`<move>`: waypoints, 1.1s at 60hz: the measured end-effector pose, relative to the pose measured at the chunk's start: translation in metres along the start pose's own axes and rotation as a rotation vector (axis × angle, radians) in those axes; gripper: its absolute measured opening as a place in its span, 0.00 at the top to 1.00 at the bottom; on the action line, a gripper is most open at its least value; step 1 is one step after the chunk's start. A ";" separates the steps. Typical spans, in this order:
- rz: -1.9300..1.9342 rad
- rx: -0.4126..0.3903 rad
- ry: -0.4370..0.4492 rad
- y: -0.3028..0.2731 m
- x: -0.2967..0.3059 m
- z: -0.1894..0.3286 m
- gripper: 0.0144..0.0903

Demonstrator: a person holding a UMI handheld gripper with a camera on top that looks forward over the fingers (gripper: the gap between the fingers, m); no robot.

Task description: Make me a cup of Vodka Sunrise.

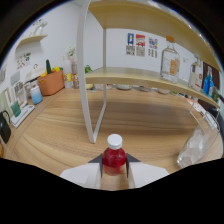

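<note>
A small red bottle (114, 157) with a white cap stands upright between my two fingers, and my gripper (114, 167) is shut on its body just below the neck. It hangs over the wooden tabletop (60, 135). Beyond it rises a white shelf frame (92, 90) with a pale wooden shelf (140, 77). On that shelf, to the right, stands a large clear bottle (170, 60) with amber liquid and a cork top. Further right along the shelf are a smaller clear bottle (196, 75) and a blue bottle (208, 82).
An orange basket (51, 82) with fruit sits at the back left, beside a pale blue cup (36, 94) and a white tray (20, 112). A clear crumpled plastic item (196, 145) lies to the right of the fingers. Posters (141, 45) hang on the back wall.
</note>
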 end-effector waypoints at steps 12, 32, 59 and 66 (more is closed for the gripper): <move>-0.034 -0.014 -0.047 0.007 -0.008 -0.017 0.31; 0.040 0.208 -0.092 -0.083 0.034 -0.144 0.05; 0.048 0.155 0.012 -0.038 0.180 -0.210 0.06; 0.086 0.172 0.005 -0.072 0.210 -0.229 0.05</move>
